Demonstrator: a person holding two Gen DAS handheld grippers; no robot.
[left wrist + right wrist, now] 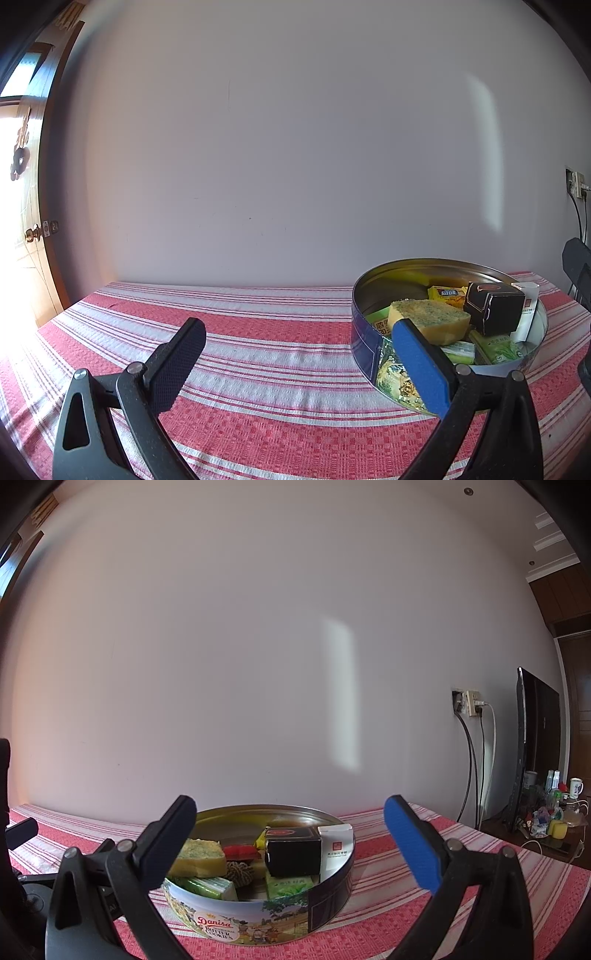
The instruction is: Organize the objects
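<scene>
The round cookie tin [258, 912] sits low in the centre of the right wrist view, on a red and white striped tablecloth [461, 886], and it already holds the loose items: a yellow sponge [201, 856], a black box [293, 853], a white carton [334, 849], green packets [288, 886] and a red piece [240, 851]. No stray object shows on the cloth in either view, so the gathering step looks finished or nearly so; the next move probably calls for finding a lid or pulling back, and no lid is in sight. The right gripper [291, 816] hangs just before the tin with its jaws spread wide and nothing between them. The left gripper [299, 332] is likewise wide apart and empty, pointing at bare cloth, with the tin at the lower right of its frame behind the blue finger [421, 365]. The left wrist view alone shows a door with a brass knob [33, 234] at the left edge and a small yellow packet [445, 294] deep in the tin; the right wrist view alone shows the tin's printed label, a dark screen [535, 746] and a cluttered side table [550, 816] at the right.
</scene>
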